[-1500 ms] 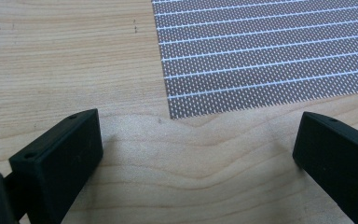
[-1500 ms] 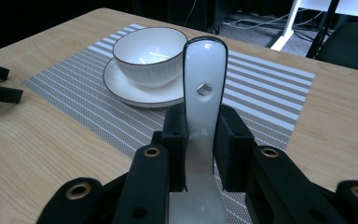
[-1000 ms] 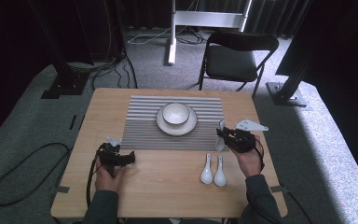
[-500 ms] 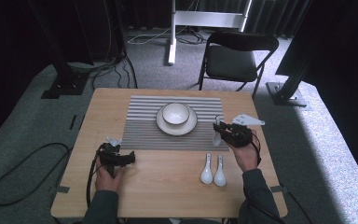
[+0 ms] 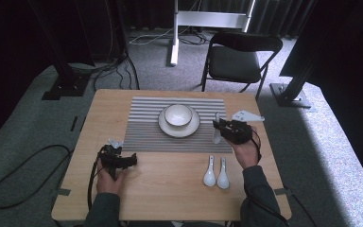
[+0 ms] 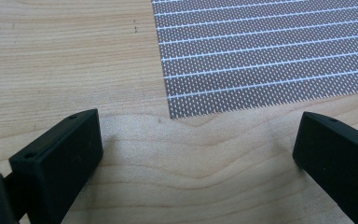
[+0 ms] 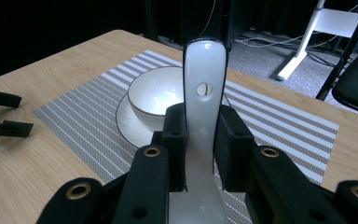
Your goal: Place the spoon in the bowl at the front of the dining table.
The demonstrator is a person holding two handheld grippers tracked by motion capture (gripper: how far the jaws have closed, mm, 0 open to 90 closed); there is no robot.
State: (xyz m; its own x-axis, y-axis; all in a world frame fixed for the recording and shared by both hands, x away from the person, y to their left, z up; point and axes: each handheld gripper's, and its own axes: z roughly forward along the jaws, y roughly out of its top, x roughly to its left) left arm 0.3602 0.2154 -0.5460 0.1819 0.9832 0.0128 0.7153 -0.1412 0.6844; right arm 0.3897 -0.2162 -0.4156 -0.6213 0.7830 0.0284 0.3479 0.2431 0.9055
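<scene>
Wooden table (image 5: 170,189), unmarked white spoon (image 7: 204,116)

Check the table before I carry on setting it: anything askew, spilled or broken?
Nothing stands out. The bowl sits centred on its plate, the striped mat lies square, two spoons lie side by side, and the right gripper holds a third spoon, intact.

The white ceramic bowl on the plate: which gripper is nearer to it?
Right. The right gripper is just beside the white ceramic bowl; the left gripper rests off the mat's near corner.
</scene>
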